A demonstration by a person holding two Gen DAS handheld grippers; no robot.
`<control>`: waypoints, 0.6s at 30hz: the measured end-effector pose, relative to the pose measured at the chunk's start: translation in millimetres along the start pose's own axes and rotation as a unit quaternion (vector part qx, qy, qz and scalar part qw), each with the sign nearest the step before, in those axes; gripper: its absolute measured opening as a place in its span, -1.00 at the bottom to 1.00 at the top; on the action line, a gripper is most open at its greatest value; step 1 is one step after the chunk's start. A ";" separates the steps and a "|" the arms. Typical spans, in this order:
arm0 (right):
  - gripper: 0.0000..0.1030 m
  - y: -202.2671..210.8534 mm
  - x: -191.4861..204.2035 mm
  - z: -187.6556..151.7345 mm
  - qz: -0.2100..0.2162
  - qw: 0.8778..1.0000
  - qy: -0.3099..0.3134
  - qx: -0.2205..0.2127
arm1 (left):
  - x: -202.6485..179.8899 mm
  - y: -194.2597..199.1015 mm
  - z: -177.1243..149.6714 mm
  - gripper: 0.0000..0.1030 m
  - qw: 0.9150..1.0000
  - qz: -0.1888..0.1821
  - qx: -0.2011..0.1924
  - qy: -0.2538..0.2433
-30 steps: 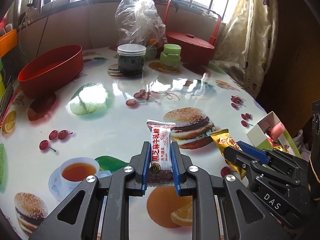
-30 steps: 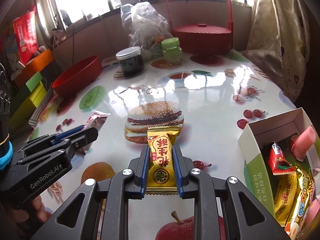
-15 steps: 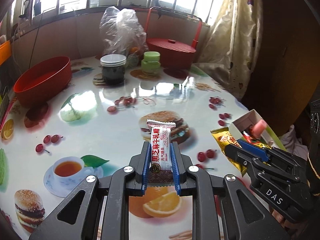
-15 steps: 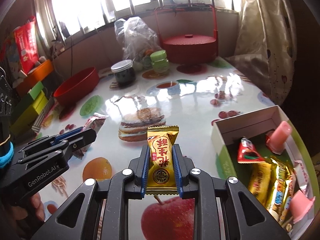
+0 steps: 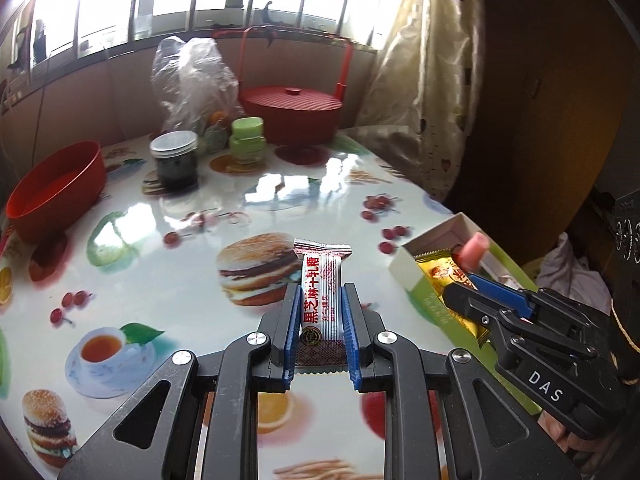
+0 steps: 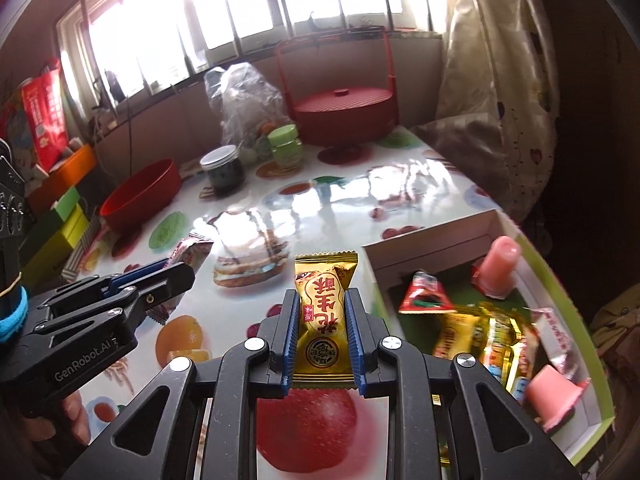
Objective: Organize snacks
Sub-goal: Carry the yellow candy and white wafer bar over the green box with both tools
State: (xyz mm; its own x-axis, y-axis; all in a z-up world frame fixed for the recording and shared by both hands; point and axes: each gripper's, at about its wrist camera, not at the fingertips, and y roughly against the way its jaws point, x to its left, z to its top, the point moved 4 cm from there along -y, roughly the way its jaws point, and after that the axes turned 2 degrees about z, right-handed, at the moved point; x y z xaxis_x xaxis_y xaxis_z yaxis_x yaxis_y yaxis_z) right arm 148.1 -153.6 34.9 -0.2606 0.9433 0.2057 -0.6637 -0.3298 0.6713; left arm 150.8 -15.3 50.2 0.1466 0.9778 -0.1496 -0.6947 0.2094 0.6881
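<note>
My left gripper (image 5: 320,300) is shut on a white and dark red candy packet (image 5: 322,288), held upright above the table. My right gripper (image 6: 321,304) is shut on a gold candy packet (image 6: 323,304), lifted over the table just left of the snack box (image 6: 372,276). That white and green box holds several wrapped snacks and pink jelly cups (image 6: 498,268). In the left wrist view the box (image 5: 408,270) lies at the right, with the right gripper (image 5: 464,280) and its gold packet (image 5: 440,270) over its near corner. The left gripper (image 6: 180,268) shows at the left of the right wrist view.
On the printed tablecloth (image 5: 160,280) stand a red bowl (image 5: 56,188), a dark jar (image 5: 174,160), a green jar (image 5: 247,138), a clear plastic bag (image 5: 192,76) and a red lidded basket with a handle (image 5: 292,110). A curtain (image 5: 420,80) hangs at the right. Coloured boxes (image 6: 60,220) line the left.
Both grippers have risen and moved right toward the snack box, each still gripping its packet. The box now shows larger and closer in both views.
</note>
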 end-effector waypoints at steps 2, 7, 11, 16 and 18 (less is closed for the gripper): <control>-0.58 5.9 -6.5 -0.8 -0.007 1.000 -0.002 -0.002 | -10.6 -0.3 0.9 -0.59 1.000 -0.008 0.000 -0.008; -0.58 20.7 -24.5 -5.3 -0.026 1.000 -0.011 -0.008 | -33.9 -1.9 3.5 -0.59 0.999 -0.026 0.001 -0.024; -0.58 31.6 -39.0 -9.2 -0.042 0.999 -0.017 -0.013 | -51.9 -5.8 5.3 -0.59 0.999 -0.042 0.004 -0.034; -0.58 44.3 -58.4 -13.7 -0.063 0.997 -0.029 -0.017 | -72.3 -12.4 7.6 -0.59 0.997 -0.059 0.009 -0.042; -0.58 48.2 -65.4 -15.4 -0.070 0.997 -0.032 -0.018 | -79.8 -15.4 8.0 -0.59 0.997 -0.065 0.013 -0.046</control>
State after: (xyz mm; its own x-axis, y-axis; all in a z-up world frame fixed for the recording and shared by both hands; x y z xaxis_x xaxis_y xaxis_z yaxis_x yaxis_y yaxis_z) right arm 122.3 -231.8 42.8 -0.1189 0.9802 0.1582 -0.7149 -0.1951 0.6715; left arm 155.4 -96.5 57.3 0.2987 0.9383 -0.1741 -0.6475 0.3333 0.6853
